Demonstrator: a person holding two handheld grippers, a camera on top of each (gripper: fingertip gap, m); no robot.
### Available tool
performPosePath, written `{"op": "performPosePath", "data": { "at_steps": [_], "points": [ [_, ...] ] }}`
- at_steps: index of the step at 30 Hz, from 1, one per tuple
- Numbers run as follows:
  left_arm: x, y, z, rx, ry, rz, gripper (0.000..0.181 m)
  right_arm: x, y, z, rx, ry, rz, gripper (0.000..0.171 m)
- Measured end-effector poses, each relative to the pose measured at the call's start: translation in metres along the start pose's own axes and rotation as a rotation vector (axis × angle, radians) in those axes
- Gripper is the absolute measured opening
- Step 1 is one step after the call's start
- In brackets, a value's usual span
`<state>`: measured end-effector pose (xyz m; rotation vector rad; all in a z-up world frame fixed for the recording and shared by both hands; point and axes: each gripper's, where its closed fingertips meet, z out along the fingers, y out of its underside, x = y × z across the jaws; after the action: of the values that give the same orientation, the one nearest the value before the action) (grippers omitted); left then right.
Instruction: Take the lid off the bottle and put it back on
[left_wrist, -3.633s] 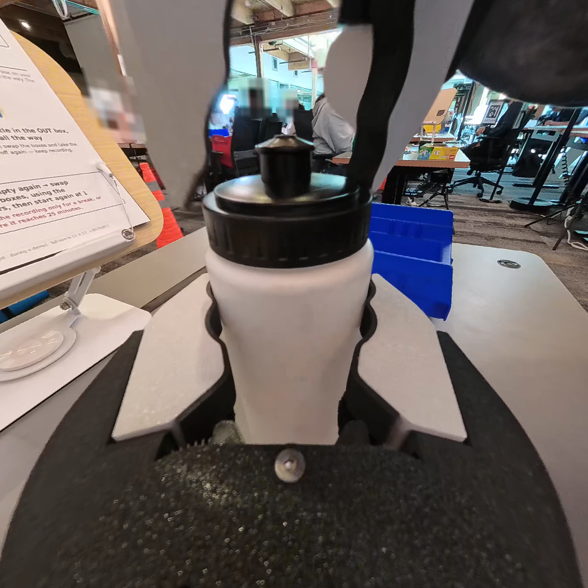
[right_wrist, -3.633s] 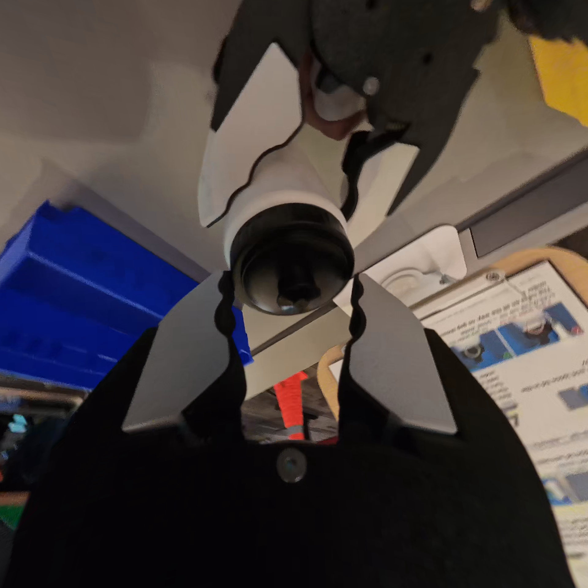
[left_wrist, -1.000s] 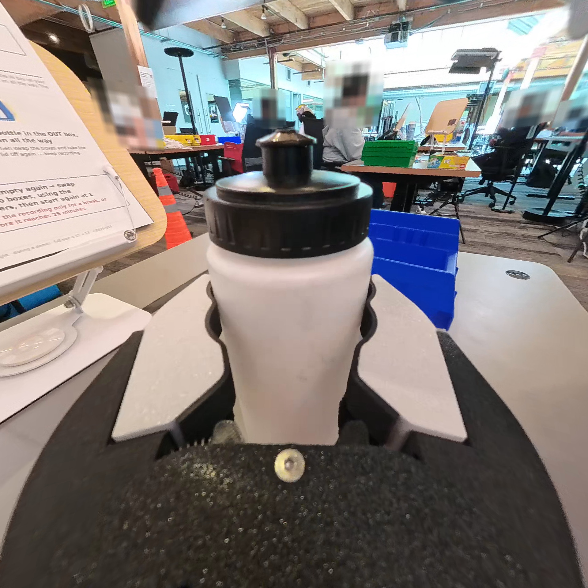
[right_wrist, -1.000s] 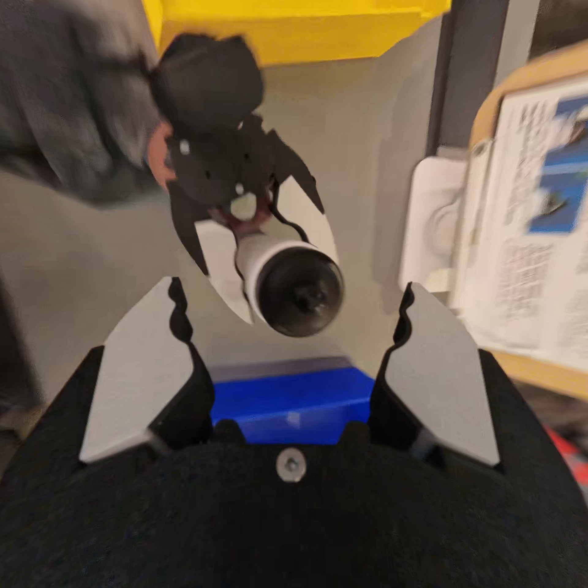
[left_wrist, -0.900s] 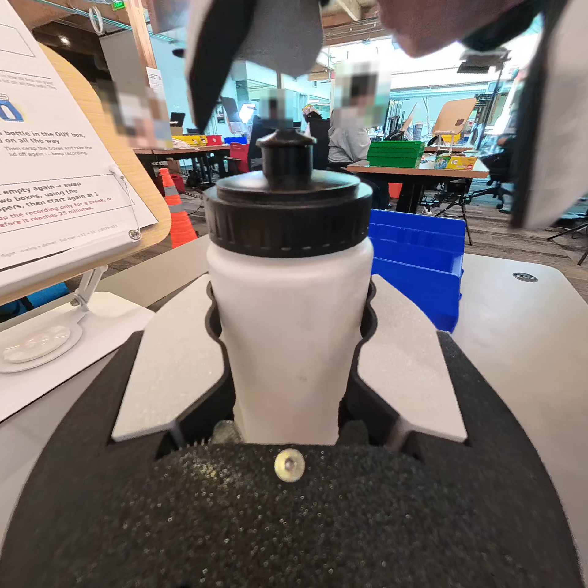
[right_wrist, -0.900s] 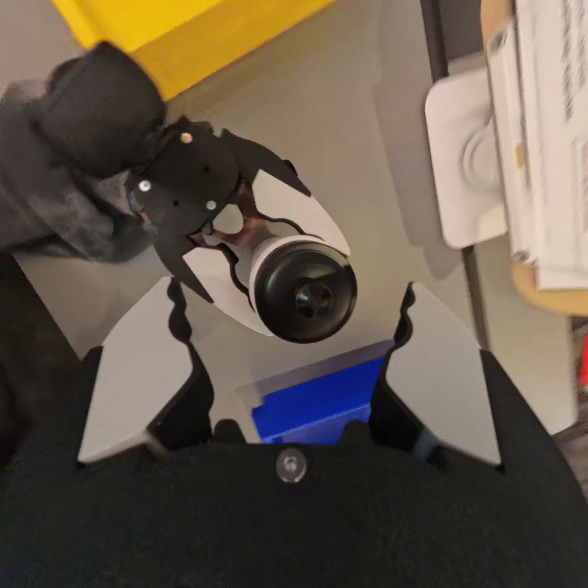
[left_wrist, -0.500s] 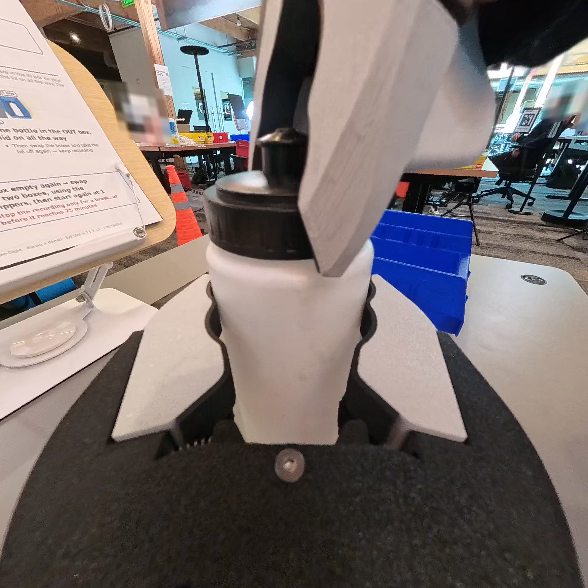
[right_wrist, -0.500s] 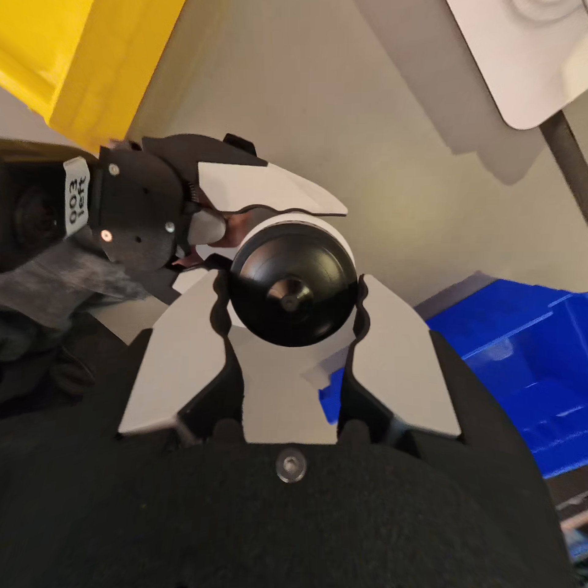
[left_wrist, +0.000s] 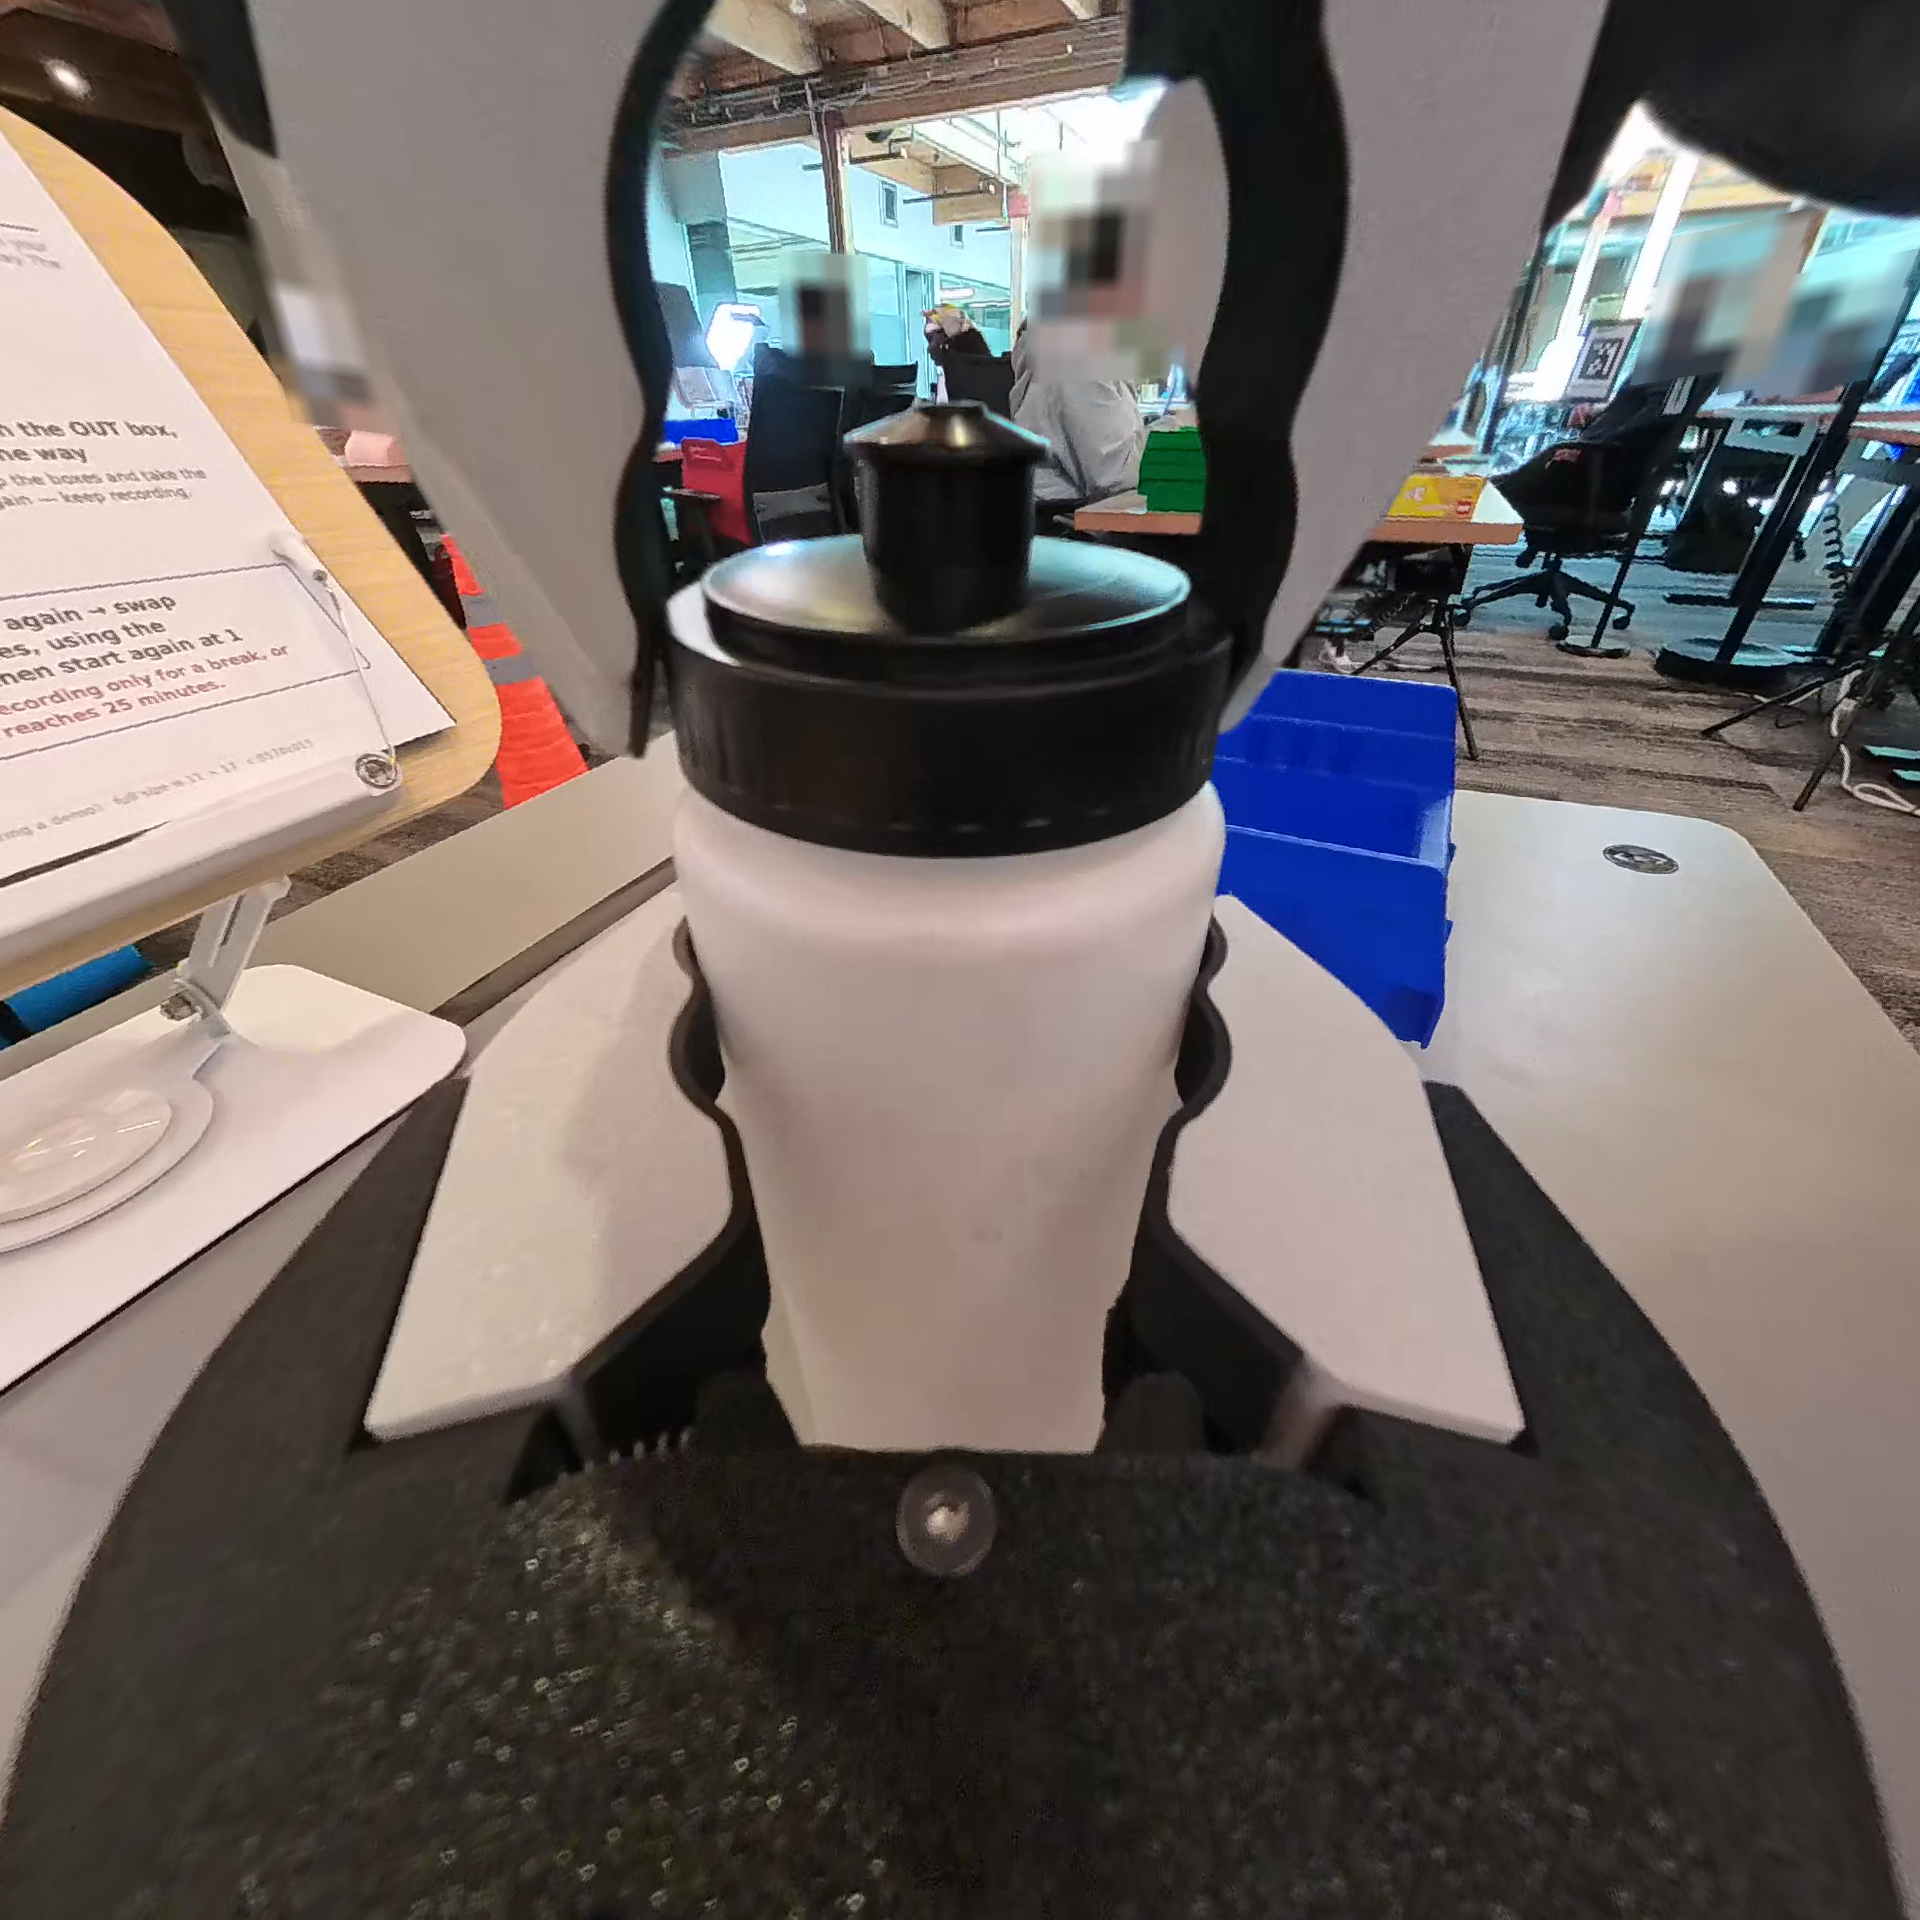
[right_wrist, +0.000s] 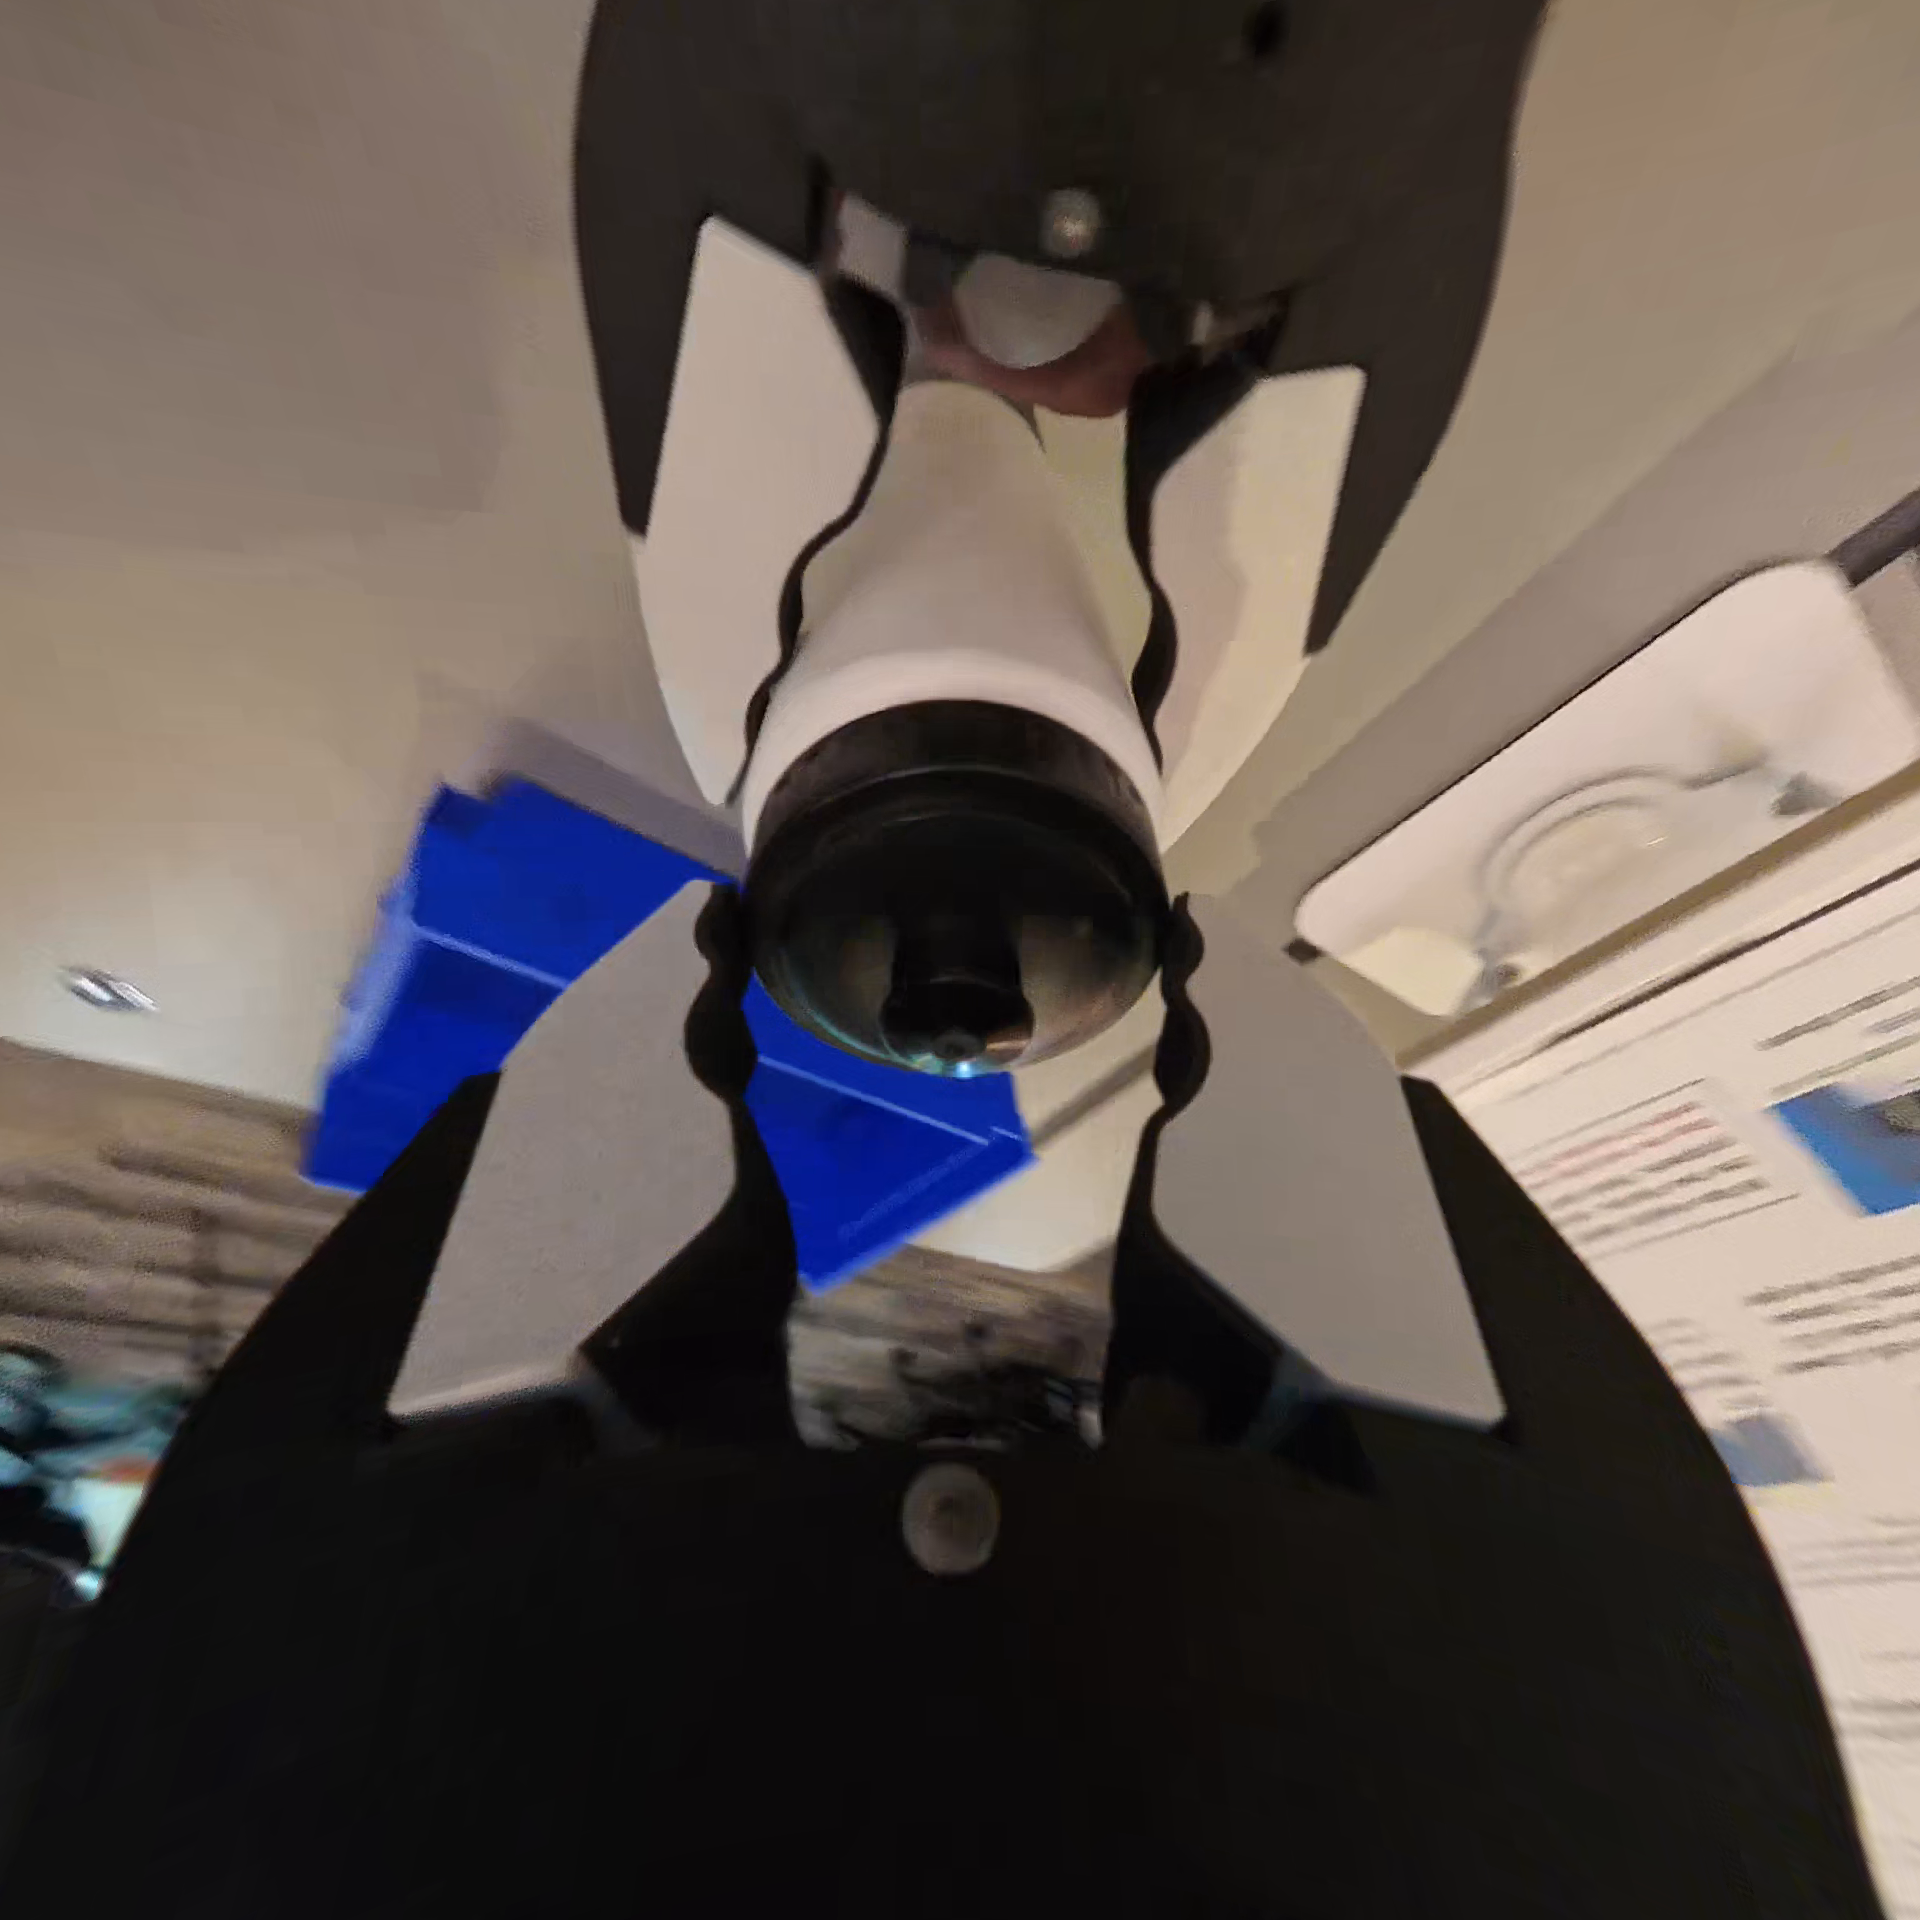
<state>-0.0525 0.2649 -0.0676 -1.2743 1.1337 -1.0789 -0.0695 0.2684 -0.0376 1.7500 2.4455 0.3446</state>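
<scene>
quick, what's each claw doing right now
Left claw: closed on the white bottle, gripping its body.
Right claw: closed on the black lid, which sits on the bottle.

Blue bin (left_wrist: 1340, 842) just behind bottle (left_wrist: 945, 1039); sign stand (left_wrist: 187, 1049) crowds left; right tabletop (left_wrist: 1662, 1039) open

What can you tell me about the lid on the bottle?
The lid is black, plastic-looking, round, with a ribbed skirt, a smooth glossy domed top and a stubby central spout. It sits level on the white bottle, which the left hand-held gripper holds upright. The right hand-held gripper comes from above, its fingers at the skirt's two sides. Whether it is screwed tight cannot be told.
</scene>
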Motion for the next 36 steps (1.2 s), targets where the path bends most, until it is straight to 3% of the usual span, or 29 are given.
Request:
{"op": "performPosePath", "data": {
  "at_steps": [9, 14, 19, 23, 26, 28, 31, 34, 36],
  "points": [
    [-0.001, 0.001, -0.001, 0.0, 0.018, -0.025, 0.086, 0.018, 0.001, -0.004, -0.271, 0.315, -0.754, 0.076],
    [-0.001, 0.001, -0.002, 0.003, 0.018, -0.025, 0.086, 0.02, 0.001, -0.008, -0.285, 0.433, -0.79, 0.075],
    [-0.001, 0.001, -0.001, 0.004, 0.01, -0.024, 0.086, 0.017, -0.002, -0.027, -0.06, 0.485, -0.41, 0.107],
    [-0.002, 0.001, 0.0, 0.007, -0.005, -0.023, 0.086, 0.012, -0.015, -0.036, 0.278, 0.353, 0.253, 0.124],
    [-0.002, 0.001, 0.002, 0.009, -0.018, -0.022, 0.086, 0.013, -0.025, -0.034, 0.491, 0.138, 0.762, 0.132],
    [-0.002, 0.001, 0.002, 0.009, -0.023, -0.021, 0.087, 0.016, -0.025, -0.031, 0.564, 0.077, 0.96, 0.131],
    [-0.002, 0.001, 0.002, 0.007, -0.025, -0.021, 0.086, 0.011, -0.009, -0.014, 0.454, 0.083, 1.11, 0.125],
    [-0.002, 0.001, 0.002, 0.006, -0.025, -0.021, 0.086, 0.003, 0.0, -0.007, 0.389, 0.041, 1.206, 0.094],
    [-0.002, 0.001, 0.003, 0.003, -0.027, -0.022, 0.087, 0.001, 0.001, -0.009, 0.387, 0.018, 1.218, 0.086]
  ]
}}
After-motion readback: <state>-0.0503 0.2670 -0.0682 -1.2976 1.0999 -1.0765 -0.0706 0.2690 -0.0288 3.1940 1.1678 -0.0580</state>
